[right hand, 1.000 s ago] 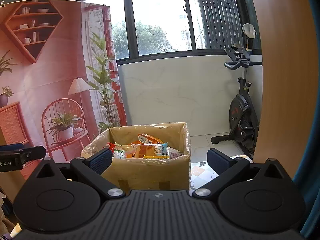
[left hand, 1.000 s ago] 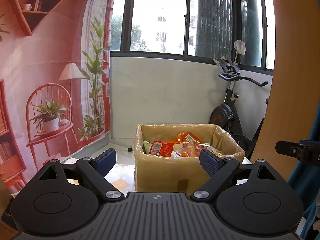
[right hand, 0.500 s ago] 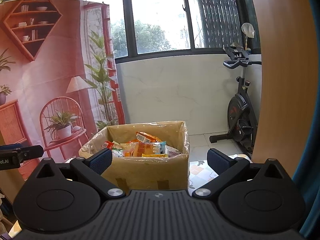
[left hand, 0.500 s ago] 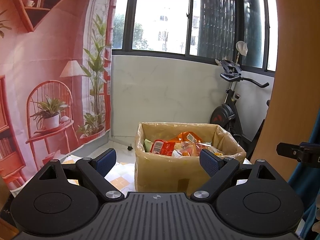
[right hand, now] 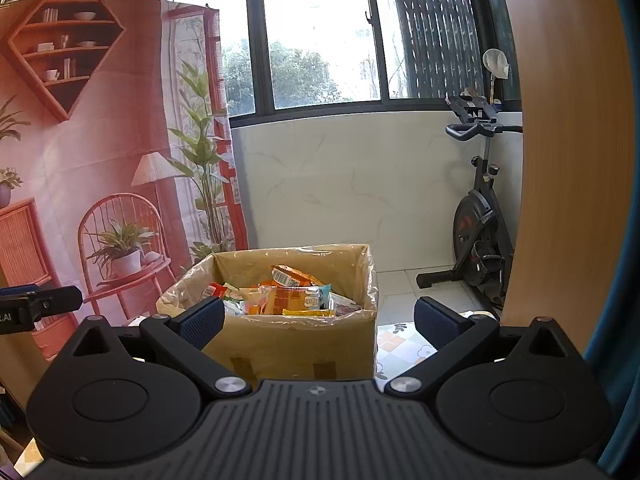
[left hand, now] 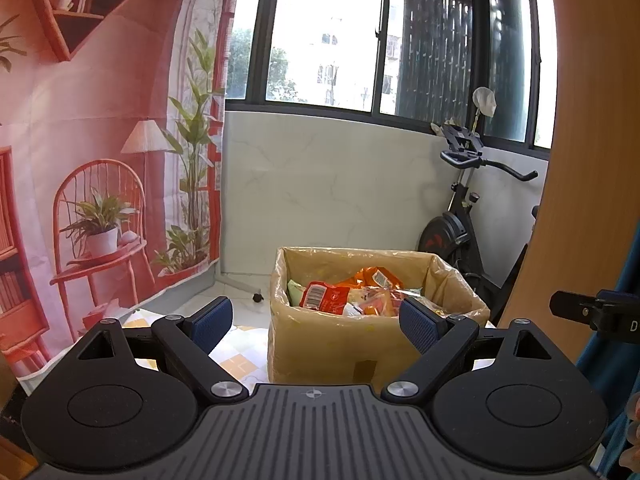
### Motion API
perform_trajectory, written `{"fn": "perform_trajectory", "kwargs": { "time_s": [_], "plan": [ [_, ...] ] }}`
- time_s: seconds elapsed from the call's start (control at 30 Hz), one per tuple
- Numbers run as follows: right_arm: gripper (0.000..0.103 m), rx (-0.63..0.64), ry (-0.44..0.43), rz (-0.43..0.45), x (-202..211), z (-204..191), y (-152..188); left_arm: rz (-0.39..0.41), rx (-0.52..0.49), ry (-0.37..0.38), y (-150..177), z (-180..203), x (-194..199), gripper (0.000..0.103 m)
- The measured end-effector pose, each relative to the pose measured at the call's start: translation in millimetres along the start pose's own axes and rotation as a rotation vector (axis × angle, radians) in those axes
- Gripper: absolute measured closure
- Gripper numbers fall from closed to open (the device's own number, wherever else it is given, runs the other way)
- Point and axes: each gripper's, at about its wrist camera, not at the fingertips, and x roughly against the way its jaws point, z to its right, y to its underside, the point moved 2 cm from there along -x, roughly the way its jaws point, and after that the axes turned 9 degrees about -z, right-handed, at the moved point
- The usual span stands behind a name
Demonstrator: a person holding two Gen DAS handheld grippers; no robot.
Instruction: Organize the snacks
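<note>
The left gripper [left hand: 316,320] and right gripper [right hand: 320,322] both hover with jaws spread wide and empty. Ahead on the patterned tabletop [right hand: 400,344] stands a plastic-lined cardboard box [left hand: 340,344] piled with snack packets [left hand: 352,294], probably well short of either gripper's fingertips.

left claw [left hand: 316,320] spread wide, right claw [right hand: 318,322] likewise

exercise bike [left hand: 460,236], printed backdrop [left hand: 100,140], window [right hand: 320,36]

Snack packets [left hand: 352,298] fill lined cardboard box [left hand: 320,354]
</note>
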Motion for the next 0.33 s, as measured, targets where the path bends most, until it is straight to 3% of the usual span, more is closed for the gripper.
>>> {"fn": "perform_trajectory", "kwargs": {
  "time_s": [0.33],
  "plan": [
    [0.000,0.001,0.001,0.000,-0.1,0.0,-0.3,-0.003,0.009,0.000,-0.6,-2.3,0.2,0.011]
  ]
}}
